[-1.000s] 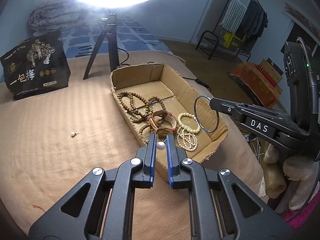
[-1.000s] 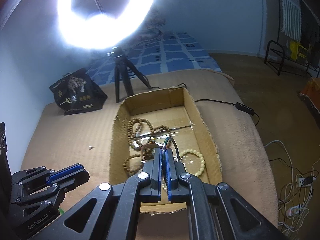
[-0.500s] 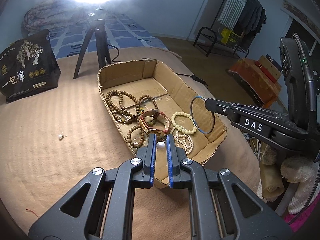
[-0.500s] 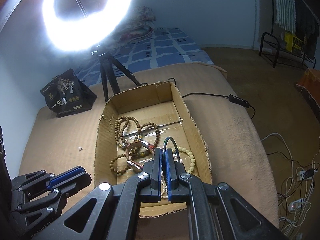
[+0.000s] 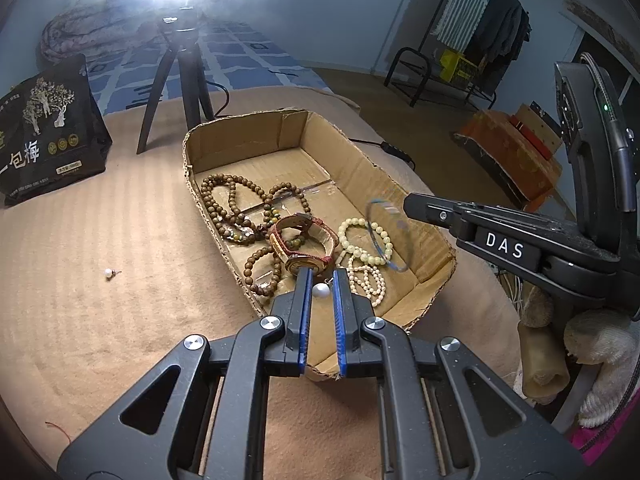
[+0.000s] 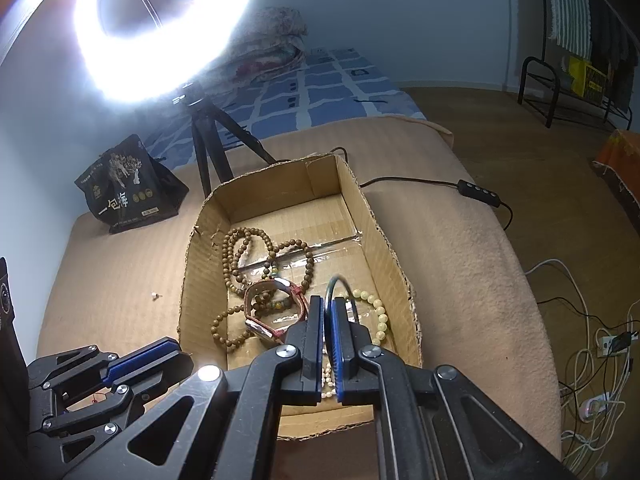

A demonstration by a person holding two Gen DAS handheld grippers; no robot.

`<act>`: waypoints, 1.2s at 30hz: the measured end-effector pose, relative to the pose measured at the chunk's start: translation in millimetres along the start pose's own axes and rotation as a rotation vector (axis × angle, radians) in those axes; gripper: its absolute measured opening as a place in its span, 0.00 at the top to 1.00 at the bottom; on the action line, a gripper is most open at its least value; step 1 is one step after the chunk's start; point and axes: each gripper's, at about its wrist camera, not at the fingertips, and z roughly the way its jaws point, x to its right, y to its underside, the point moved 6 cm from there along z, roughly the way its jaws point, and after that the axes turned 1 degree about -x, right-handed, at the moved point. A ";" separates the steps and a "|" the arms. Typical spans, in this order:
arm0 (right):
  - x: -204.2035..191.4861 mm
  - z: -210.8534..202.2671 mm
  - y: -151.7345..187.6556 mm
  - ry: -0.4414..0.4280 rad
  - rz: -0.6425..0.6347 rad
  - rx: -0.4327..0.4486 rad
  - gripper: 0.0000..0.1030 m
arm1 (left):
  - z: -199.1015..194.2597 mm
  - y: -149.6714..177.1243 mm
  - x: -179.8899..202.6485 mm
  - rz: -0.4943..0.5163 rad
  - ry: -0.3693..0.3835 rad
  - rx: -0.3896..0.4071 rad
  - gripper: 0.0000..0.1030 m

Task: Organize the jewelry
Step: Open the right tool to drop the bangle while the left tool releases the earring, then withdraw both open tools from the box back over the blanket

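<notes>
Left gripper [image 5: 321, 280] pinches a pearl earring [image 5: 321, 290] above the cardboard box [image 5: 434, 236]'s near end; a slack grip drops it among the beads. Right gripper [image 6: 329, 312] clamps a thin bangle [image 5: 387, 235] edgewise over the box — liable to twist free. A second pearl earring [image 5: 109, 273] lies outside on the blanket — easily overlooked.

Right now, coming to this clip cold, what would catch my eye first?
The glaring ring light on its tripod behind the cardboard box dominates. Next, the box itself on the tan blanket, holding brown bead strings, a watch and pale bead bracelets. Over it, the left gripper pinches a pearl earring and the right gripper a thin bangle; a second pearl stud lies alone on the blanket.
</notes>
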 end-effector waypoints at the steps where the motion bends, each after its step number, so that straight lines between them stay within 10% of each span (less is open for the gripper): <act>1: 0.0 0.2 -0.1 0.001 0.000 0.000 0.95 | 1.1 0.3 0.5 0.002 0.000 -0.004 0.92; 4: 0.9 -1.6 -1.5 0.016 0.001 0.017 0.67 | 3.0 0.8 -0.6 -0.001 -0.009 -0.013 0.75; 6: 2.3 -3.0 -2.4 0.026 0.003 0.023 0.67 | 2.3 0.5 -0.8 -0.003 -0.021 -0.004 0.57; 11: 5.5 -7.0 -3.8 0.053 0.005 0.049 0.28 | 1.3 2.4 -2.0 0.004 -0.031 -0.010 0.49; 16: 2.4 -13.7 -6.6 0.059 -0.004 0.071 0.14 | -2.7 2.3 -4.7 -0.001 -0.043 -0.007 0.42; 36: -22.4 -39.2 -6.8 0.059 -0.060 0.105 0.02 | -43.6 6.8 -12.0 0.009 -0.079 0.031 0.38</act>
